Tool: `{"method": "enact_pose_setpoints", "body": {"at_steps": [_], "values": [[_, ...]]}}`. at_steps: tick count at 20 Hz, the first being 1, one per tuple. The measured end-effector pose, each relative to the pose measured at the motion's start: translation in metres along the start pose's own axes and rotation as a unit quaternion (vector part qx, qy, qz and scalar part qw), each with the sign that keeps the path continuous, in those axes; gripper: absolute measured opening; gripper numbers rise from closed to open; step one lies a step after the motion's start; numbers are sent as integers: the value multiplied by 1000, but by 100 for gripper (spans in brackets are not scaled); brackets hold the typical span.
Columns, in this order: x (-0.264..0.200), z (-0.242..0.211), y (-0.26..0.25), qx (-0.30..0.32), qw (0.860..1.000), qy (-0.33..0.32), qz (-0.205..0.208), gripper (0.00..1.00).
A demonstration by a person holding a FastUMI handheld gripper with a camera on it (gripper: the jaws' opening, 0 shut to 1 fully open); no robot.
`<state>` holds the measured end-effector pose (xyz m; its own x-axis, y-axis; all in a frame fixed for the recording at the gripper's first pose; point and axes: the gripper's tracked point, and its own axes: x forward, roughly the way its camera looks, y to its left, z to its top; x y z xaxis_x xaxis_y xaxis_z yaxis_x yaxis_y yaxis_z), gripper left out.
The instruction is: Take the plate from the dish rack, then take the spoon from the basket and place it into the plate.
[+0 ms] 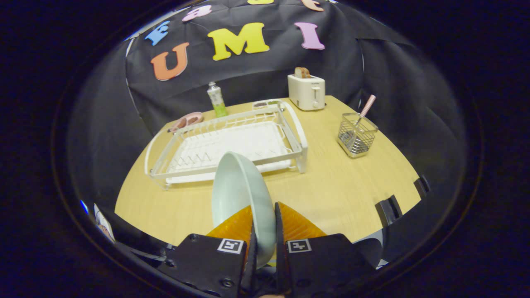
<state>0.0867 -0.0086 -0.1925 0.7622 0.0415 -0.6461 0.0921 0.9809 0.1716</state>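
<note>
Clamped on edge between the fingers of the gripper [263, 231], the plate [242, 198] is held upright above the table's [331, 194] near edge, clear of the rack [232, 145], apparently for setting down. Its rim is pinched by nearly closed jaws. Toward the far right corner, the spoon [366, 108] is left standing in the basket [357, 134].

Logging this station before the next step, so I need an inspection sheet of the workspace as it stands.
Surface: wooden table, bare ahead of the tongs.
Job's things: pale plate held on edge, out of the white dish rack; spoon standing in the wire basket.
Clutter: toaster with bread, tube, pink dish, small tray behind the rack.
Grippers: tongs shut on the plate's rim.
Cables: nothing seen.
Surroundings: black cloth booth wall.
</note>
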Motion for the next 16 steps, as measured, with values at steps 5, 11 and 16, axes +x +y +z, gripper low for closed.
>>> {"method": "enact_pose_setpoints", "body": {"at_steps": [5, 11, 16], "values": [[33, -22, -23, 28, 998, 24, 52, 32], [49, -31, -21, 20, 994, 30, 106, 41], [55, -29, -27, -2, 995, 16, 99, 49]]}}
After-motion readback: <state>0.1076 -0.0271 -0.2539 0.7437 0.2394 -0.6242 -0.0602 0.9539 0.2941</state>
